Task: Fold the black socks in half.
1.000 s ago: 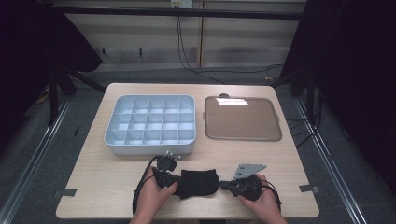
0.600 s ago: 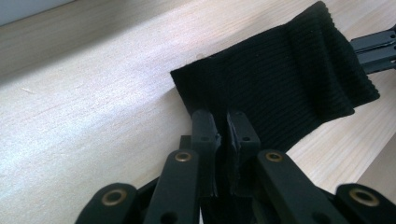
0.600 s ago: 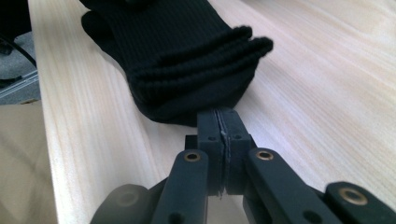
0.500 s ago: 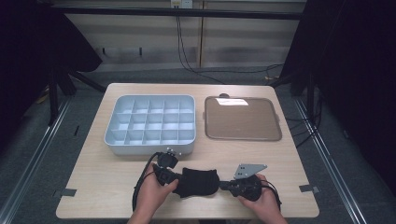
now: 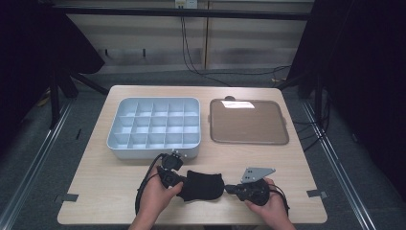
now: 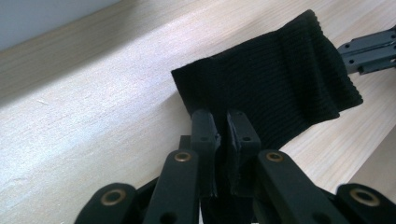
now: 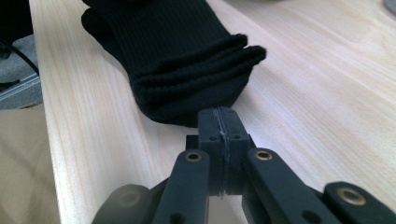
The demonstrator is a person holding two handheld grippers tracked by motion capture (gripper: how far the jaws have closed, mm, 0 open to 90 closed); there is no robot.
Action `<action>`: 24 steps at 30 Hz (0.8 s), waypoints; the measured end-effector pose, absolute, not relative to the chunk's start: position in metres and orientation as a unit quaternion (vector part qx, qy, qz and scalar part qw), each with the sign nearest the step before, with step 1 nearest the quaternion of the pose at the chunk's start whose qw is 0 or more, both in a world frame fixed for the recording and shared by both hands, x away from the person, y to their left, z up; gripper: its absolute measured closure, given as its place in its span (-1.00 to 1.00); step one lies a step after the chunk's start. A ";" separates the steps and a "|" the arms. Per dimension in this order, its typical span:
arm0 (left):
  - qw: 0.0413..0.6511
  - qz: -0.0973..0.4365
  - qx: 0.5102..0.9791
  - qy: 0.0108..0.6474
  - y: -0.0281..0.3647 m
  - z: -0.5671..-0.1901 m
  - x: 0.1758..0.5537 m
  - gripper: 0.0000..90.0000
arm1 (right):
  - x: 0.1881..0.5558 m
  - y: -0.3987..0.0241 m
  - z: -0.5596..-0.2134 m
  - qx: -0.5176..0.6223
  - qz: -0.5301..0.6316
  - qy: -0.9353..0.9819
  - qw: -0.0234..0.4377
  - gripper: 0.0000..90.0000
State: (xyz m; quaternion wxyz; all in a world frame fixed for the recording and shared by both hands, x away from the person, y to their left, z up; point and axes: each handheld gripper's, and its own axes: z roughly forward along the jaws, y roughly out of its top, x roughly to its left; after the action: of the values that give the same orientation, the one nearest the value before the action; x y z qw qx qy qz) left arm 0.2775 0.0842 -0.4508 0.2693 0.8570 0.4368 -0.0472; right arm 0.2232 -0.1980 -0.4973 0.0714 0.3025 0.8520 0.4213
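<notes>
While clamped in left tool (image 6: 223, 133) | black sock (image 5: 203, 185) touches right tool (image 7: 219, 128)

Bare wooden tabletop (image 5: 95, 184) lies open near left and right; the grey compartmented plastic tray (image 5: 154, 149) and brown flat tray (image 5: 249, 140) block the far half.

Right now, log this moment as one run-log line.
left gripper: shut on black knitted sock | right gripper: shut at sock's other end | sock: on pale wooden table
</notes>
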 end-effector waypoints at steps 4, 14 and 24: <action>0.267 -0.046 0.862 0.429 0.081 -0.450 0.277 0.84 | 0.223 -0.198 -0.496 0.302 0.423 0.851 0.074 1.00; 0.273 -0.044 0.861 0.426 0.075 -0.442 0.278 0.82 | 0.223 -0.194 -0.498 0.297 0.418 0.856 0.069 1.00; 0.273 -0.040 0.865 0.418 0.059 -0.433 0.277 0.82 | 0.222 -0.191 -0.501 0.294 0.413 0.859 0.065 1.00</action>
State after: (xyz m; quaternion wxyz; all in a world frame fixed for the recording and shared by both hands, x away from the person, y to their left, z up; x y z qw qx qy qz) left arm 0.2774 0.0591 -0.4327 0.2731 0.8653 0.4184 -0.0396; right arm 0.2223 -0.1905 -0.5007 0.0653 0.2944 0.8591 0.4135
